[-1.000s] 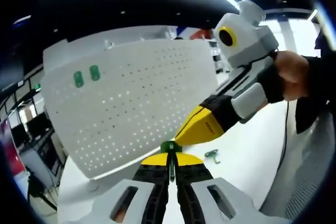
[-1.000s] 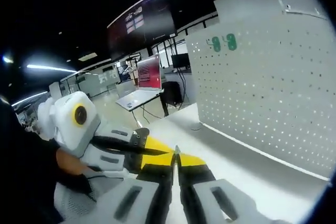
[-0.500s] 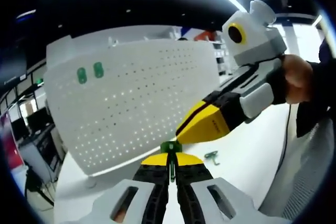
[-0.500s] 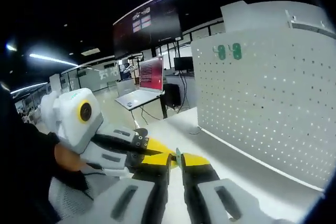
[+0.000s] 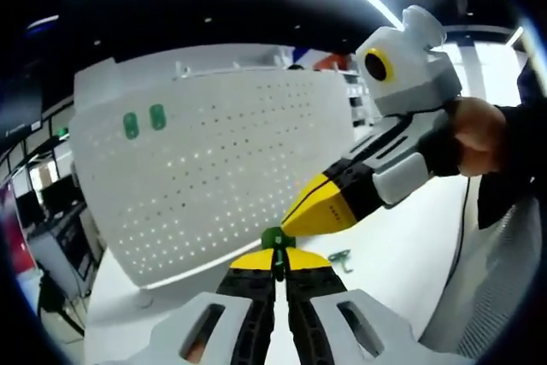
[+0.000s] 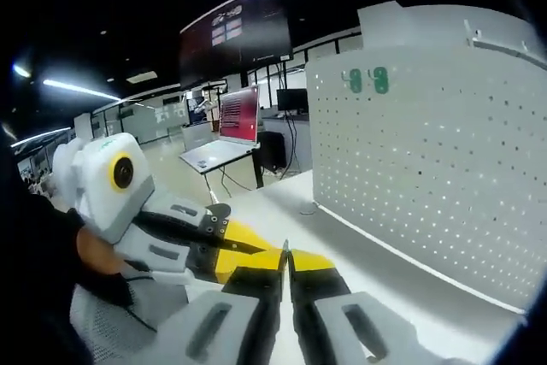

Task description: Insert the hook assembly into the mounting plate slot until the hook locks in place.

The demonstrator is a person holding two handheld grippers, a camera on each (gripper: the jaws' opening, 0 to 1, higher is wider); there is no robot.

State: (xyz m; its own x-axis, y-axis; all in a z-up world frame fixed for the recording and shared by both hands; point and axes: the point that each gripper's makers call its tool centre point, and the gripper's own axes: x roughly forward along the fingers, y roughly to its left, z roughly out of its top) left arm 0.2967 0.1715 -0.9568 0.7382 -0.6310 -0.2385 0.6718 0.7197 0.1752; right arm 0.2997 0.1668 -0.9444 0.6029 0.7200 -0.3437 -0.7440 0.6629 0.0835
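Green hook assembly [image 5: 275, 241] is sitting upright, poking out between closed jaws; white perforated mounting plate [image 5: 214, 168] is standing upright on the table beyond it

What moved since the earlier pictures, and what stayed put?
Hardly anything. The right gripper wobbled a bit beside the left gripper, which keeps pinching the green hook. Two green hooks stay on the white pegboard, and another green hook stays lying on the table.

Left tongs [image 5: 275, 256] closed, right tongs [image 6: 285, 261] closed, tips nearly touching
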